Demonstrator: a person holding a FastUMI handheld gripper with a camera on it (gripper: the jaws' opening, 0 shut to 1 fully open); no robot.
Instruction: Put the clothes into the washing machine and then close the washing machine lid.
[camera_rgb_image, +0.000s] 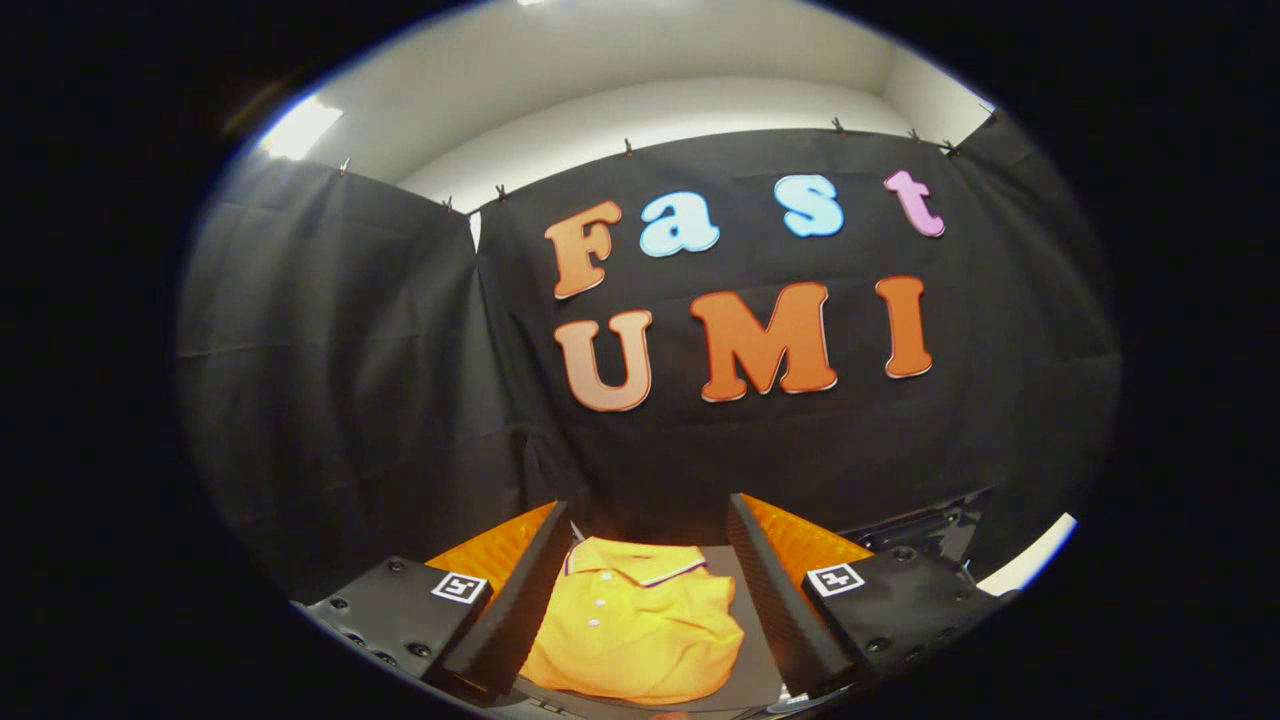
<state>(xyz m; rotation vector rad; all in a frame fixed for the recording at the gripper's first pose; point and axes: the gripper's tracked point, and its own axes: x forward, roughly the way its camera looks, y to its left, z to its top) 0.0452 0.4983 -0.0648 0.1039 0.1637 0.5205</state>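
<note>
Item 1, my gripper (645, 520): two black fingers (510, 610) with ribbed inner faces and orange backing, spread wide apart, pinching nothing. Each finger base carries a small square black-and-white marker (459, 586).

Item 2, yellow polo shirt (635, 625): this is the clothing I am to load. It lies crumpled in the gap between my two fingers, collar end toward the fingertips, hem end toward the finger bases. The collar has a dark stripe along its edge, and a short placket with small pale buttons runs down from it. I cannot tell whether either finger touches the cloth; neither presses on it.

Item 3, dark flat surface (752, 640): the shirt rests on it; a bare strip shows between the shirt and my right finger.

Item 4, black cloth wall (350, 380): it hangs beyond the shirt and the fingertips, clipped along its top edge.

Item 5, white ceiling (640, 70): above the cloth wall, well beyond the shirt.
</note>
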